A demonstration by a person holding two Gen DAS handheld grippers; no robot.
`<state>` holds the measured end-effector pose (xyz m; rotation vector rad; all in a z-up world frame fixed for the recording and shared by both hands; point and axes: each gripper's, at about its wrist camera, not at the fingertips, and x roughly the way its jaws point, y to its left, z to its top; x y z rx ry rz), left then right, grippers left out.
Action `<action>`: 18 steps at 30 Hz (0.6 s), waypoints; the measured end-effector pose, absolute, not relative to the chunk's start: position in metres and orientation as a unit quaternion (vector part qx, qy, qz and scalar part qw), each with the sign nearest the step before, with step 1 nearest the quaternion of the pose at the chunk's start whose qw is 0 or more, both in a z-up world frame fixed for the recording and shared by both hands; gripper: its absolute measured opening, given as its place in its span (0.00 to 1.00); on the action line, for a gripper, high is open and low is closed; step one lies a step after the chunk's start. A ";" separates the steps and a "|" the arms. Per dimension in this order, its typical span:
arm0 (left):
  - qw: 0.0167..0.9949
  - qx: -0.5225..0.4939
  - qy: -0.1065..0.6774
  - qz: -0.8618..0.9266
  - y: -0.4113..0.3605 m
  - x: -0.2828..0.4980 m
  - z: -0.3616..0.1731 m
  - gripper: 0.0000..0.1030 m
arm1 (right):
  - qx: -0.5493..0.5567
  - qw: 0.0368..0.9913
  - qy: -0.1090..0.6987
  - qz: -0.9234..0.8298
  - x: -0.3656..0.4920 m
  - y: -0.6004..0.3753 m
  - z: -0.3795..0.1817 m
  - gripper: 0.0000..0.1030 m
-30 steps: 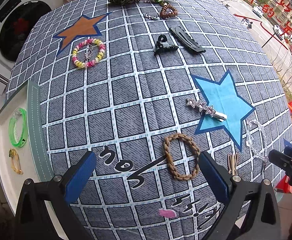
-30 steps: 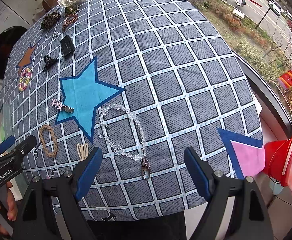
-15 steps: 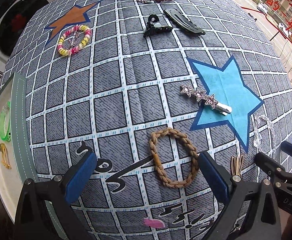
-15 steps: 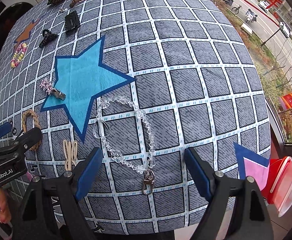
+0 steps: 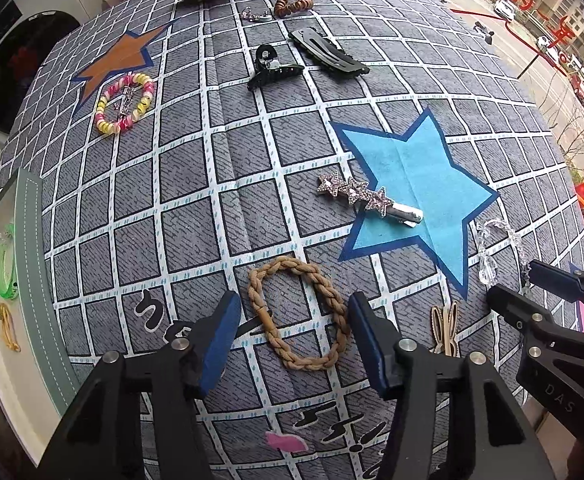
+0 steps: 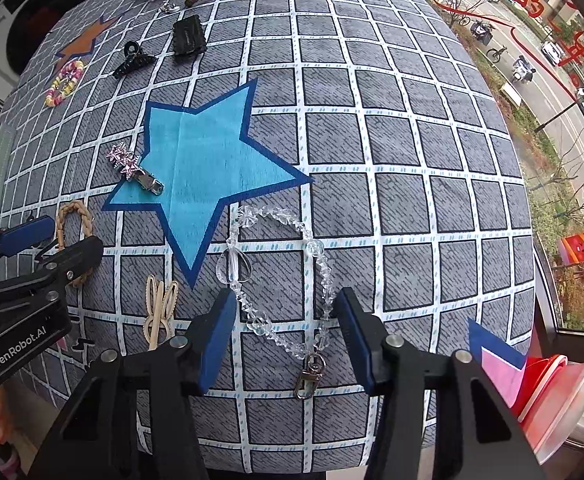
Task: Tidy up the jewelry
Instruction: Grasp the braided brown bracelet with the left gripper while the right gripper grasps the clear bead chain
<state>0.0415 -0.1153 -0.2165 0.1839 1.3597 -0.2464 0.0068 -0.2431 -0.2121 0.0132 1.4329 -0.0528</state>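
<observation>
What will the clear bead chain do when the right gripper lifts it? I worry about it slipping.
The clear bead chain looks floppy: it lies in a loose loop, so it would probably dangle. Its smooth, glassy beads may slide between the right gripper pads. The metal clasp will likely swing low.

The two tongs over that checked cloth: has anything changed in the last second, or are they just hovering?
Both came down and forward. The left tongs now straddle the tan braided rope bracelet; the right tongs now flank the lower end of the clear crystal bead chain. Both are open, gripping nothing. The jewelry lies where it was, including the star-studded silver hair clip.
</observation>
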 end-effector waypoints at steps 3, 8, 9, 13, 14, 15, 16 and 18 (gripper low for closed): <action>0.764 0.069 0.629 -0.129 -0.114 0.043 -0.212 0.16 | 0.006 0.753 0.657 -0.021 0.010 -0.232 -0.209 0.22; 0.762 0.028 0.633 -0.139 -0.104 0.045 -0.206 0.16 | 0.043 0.748 0.662 -0.028 0.017 -0.233 -0.202 0.13; 0.763 0.024 0.631 -0.139 -0.102 0.044 -0.203 0.16 | 0.058 0.747 0.661 -0.029 0.017 -0.238 -0.199 0.13; 0.770 0.012 0.622 -0.140 -0.089 0.049 -0.195 0.16 | 0.113 0.746 0.655 -0.028 0.019 -0.250 -0.190 0.13; 0.773 0.009 0.619 -0.140 -0.085 0.049 -0.192 0.16 | 0.117 0.747 0.654 -0.029 0.021 -0.252 -0.188 0.13; 0.775 0.006 0.617 -0.139 -0.083 0.050 -0.190 0.16 | 0.119 0.748 0.652 -0.030 0.022 -0.253 -0.185 0.13; 0.777 0.004 0.614 -0.138 -0.080 0.050 -0.187 0.16 | 0.120 0.750 0.650 -0.030 0.023 -0.254 -0.182 0.13; 0.782 -0.002 0.608 -0.136 -0.070 0.051 -0.179 0.16 | 0.123 0.752 0.647 -0.029 0.026 -0.255 -0.178 0.13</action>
